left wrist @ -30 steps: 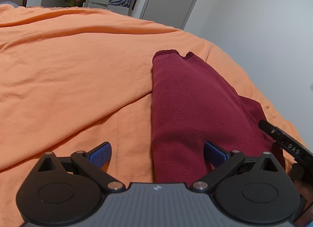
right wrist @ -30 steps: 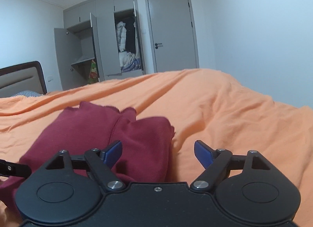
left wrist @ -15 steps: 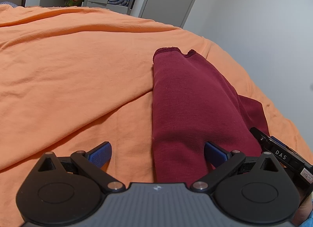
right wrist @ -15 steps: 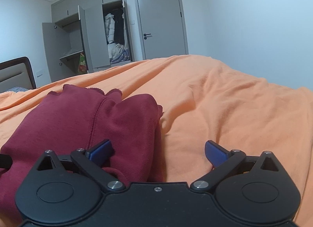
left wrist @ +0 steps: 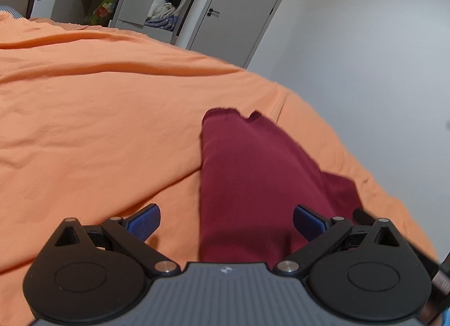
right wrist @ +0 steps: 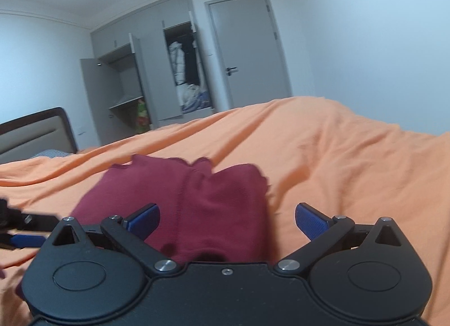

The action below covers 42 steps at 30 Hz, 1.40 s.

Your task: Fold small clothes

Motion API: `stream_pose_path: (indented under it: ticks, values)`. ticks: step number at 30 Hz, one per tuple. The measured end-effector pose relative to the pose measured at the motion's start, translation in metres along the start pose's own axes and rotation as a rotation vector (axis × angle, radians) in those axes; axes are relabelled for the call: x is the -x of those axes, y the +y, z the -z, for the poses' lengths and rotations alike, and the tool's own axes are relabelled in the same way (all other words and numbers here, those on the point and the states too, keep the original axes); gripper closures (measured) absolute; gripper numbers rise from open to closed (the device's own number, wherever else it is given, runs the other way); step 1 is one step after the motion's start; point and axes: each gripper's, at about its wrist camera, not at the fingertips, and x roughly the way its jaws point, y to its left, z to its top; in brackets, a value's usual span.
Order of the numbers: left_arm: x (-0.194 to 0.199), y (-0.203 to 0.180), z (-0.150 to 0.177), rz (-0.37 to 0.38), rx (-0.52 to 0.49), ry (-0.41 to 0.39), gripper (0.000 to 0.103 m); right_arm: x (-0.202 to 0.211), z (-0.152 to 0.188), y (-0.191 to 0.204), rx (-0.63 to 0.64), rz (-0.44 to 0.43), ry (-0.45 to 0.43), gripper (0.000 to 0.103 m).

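we hold our left gripper [left wrist: 226, 220] and right gripper [right wrist: 227, 220] wide open and empty above the folded maroon garment [left wrist: 253, 174], which lies near the orange bed cover's [left wrist: 98, 129] right edge.

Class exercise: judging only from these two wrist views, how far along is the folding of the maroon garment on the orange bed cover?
Done: the maroon garment lies doubled lengthwise on the orange bed cover, one layer over another. In hand: nothing; the left gripper and right gripper are both open at its near end. Left: probably a crosswise fold, since it is long and a flap sticks out.
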Motion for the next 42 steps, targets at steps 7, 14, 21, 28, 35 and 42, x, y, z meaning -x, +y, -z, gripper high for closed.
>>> stream_pose_path:
  ticks: [7, 14, 21, 28, 35, 42]
  values:
    - [-0.025, 0.007, 0.009, -0.029, 0.035, 0.054, 0.001, -0.026, 0.018, 0.001, -0.027, -0.038, 0.117, 0.001]
    - [-0.023, 0.009, 0.013, -0.039, 0.016, 0.046, 0.001, -0.023, 0.028, -0.005, -0.051, -0.07, 0.082, 0.0]
    - [-0.024, 0.009, 0.013, -0.033, 0.017, 0.043, 0.001, -0.021, 0.033, -0.008, -0.049, -0.077, 0.058, 0.0]
    - [-0.024, 0.01, 0.014, -0.03, 0.016, 0.041, 0.001, -0.022, 0.035, -0.009, -0.049, -0.079, 0.05, 0.0]
    - [-0.023, 0.011, 0.014, -0.031, 0.016, 0.041, 0.001, -0.022, 0.035, -0.009, -0.047, -0.077, 0.049, 0.0]
    - [-0.023, 0.011, 0.014, -0.03, 0.016, 0.042, 0.001, -0.022, 0.035, -0.009, -0.047, -0.077, 0.049, 0.0]
